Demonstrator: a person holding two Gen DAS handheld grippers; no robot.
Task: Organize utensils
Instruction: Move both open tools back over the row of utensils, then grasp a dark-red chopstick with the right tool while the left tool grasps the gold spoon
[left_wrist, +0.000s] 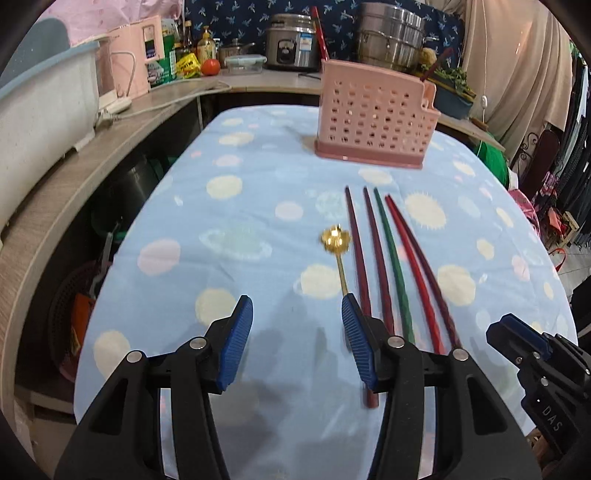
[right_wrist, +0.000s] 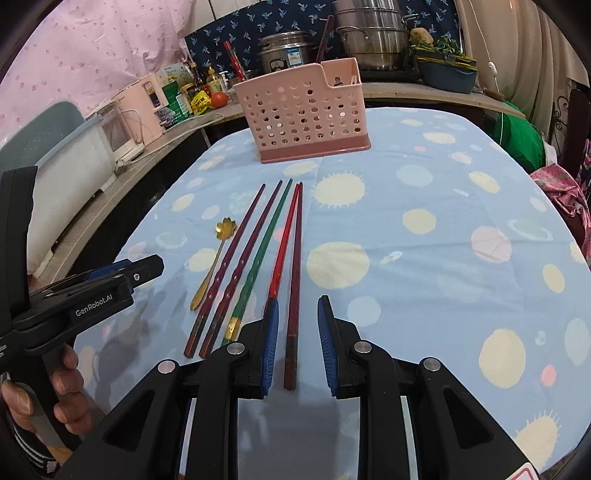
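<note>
Several chopsticks lie side by side on the blue planet-print cloth (left_wrist: 240, 206): two dark red ones (right_wrist: 236, 258), a green one (right_wrist: 266, 251), a bright red one (right_wrist: 282, 243) and a maroon one (right_wrist: 295, 258). A gold flower-bowl spoon (left_wrist: 334, 240) lies just left of them. Behind them stands a pink perforated holder (left_wrist: 373, 118) (right_wrist: 306, 118). My left gripper (left_wrist: 295, 306) is open over bare cloth, its right finger beside the spoon's handle. My right gripper (right_wrist: 298, 306) is open with narrow jaws. The maroon chopstick's thick end lies between its pads, untouched.
A curved wooden counter (left_wrist: 110, 147) wraps the table's left and back. It carries a white tub (left_wrist: 40, 110), a pink appliance (left_wrist: 136, 59), bottles, a tomato (left_wrist: 210, 66), a rice cooker (left_wrist: 291, 44) and steel pots (left_wrist: 391, 37). A person's hand (right_wrist: 66, 387) holds the left gripper.
</note>
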